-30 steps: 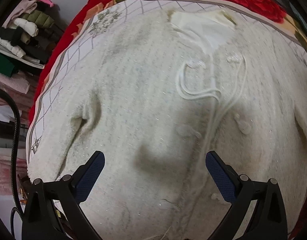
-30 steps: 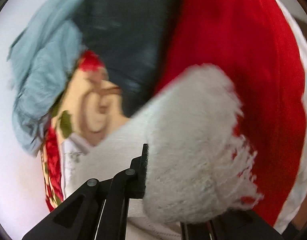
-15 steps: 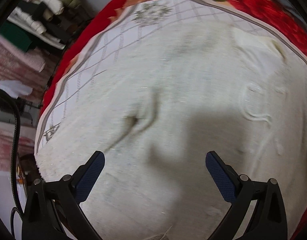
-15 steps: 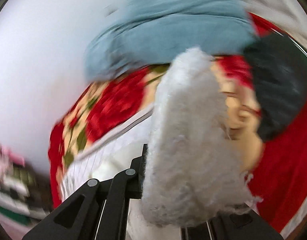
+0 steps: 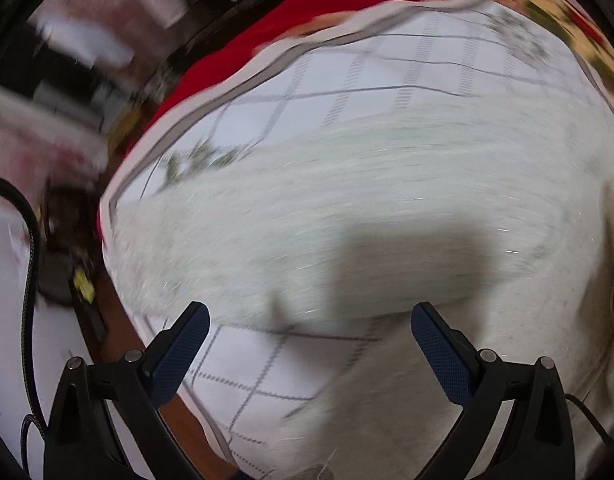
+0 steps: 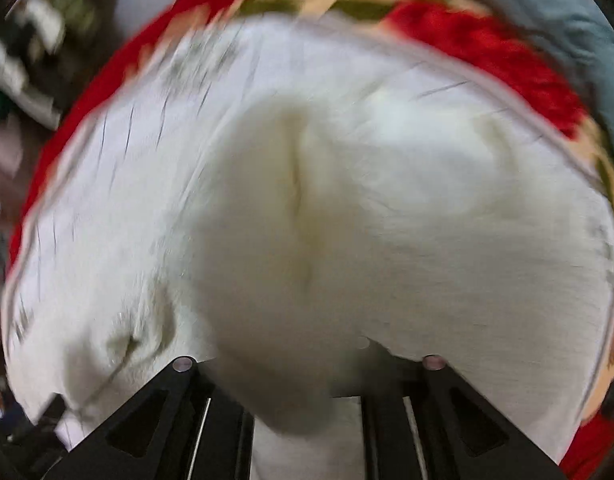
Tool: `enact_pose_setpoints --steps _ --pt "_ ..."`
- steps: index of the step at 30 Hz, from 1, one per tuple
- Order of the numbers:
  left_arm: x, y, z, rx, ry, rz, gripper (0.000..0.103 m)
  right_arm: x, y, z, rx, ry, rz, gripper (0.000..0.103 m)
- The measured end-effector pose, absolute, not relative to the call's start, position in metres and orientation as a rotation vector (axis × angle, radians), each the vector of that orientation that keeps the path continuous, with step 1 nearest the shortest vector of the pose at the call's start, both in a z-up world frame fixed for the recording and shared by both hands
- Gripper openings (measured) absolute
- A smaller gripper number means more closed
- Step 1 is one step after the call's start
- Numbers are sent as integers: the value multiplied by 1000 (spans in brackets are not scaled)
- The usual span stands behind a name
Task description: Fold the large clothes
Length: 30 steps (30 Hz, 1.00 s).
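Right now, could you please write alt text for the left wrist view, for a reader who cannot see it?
A fluffy white sweater lies spread on a white checked sheet over a red blanket, blurred by motion. The left claw is open above the sweater's near edge, holding nothing.

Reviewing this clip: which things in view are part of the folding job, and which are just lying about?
Part of the job:
- white knitted garment, spread on the checked white bedcover
- its bunched part between the right tongs, which are opening
- left tongs, open, nothing between them

Just lying about:
- grey-blue cloth
- red floral blanket
- blurred clothes pile
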<state>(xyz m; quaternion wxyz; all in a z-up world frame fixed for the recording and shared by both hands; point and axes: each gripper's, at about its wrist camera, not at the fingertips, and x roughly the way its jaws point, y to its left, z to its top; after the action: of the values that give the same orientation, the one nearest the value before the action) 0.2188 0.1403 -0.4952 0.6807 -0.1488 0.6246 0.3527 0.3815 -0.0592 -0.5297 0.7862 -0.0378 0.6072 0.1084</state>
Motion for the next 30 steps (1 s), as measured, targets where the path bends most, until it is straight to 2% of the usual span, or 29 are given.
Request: enact_pose_setpoints --steps 1,2,3,4,9,14,18,21,22,24,25,27,28,29,30 --pt "208 151 -496 -382 1402 804 103 379 -56 -534 -71 1328 257 35" --pt "196 161 -497 -437 1401 813 103 377 -55 -534 -29 1342 290 42" --pt "188 166 -497 -484 1402 818 103 375 -58 -529 -2 1342 304 56" --pt "176 175 -499 -550 1396 826 103 372 -63 -522 30 1335 331 66" --pt "132 209 -515 -867 1320 861 102 360 -99 -480 133 1293 388 68" --pt "101 247 -555 -1232 1181 908 102 349 -123 -474 180 1340 349 68" --pt "96 273 -572 -1318 1059 997 97 340 -140 -484 229 1402 312 68" --pt "102 295 -573 -1245 998 1104 90 333 -141 -497 258 1422 296 68" --pt "104 299 -572 -1224 989 1132 83 331 -139 -499 261 1424 292 68" --pt "110 309 -571 -1173 959 1187 76 327 -136 -503 271 1422 281 68" --pt "114 314 -570 -1151 952 1207 69 326 -135 -503 279 1422 281 68" --pt "123 321 -566 -1089 945 1214 48 324 -133 -502 293 1418 271 68" --pt "129 324 -564 -1058 947 1204 29 323 -132 -500 294 1414 264 68" --pt "134 327 -561 -1030 948 1181 19 322 -131 -499 283 1413 249 68" --pt "140 328 -557 -992 954 1165 17 322 -130 -498 248 1415 216 68"
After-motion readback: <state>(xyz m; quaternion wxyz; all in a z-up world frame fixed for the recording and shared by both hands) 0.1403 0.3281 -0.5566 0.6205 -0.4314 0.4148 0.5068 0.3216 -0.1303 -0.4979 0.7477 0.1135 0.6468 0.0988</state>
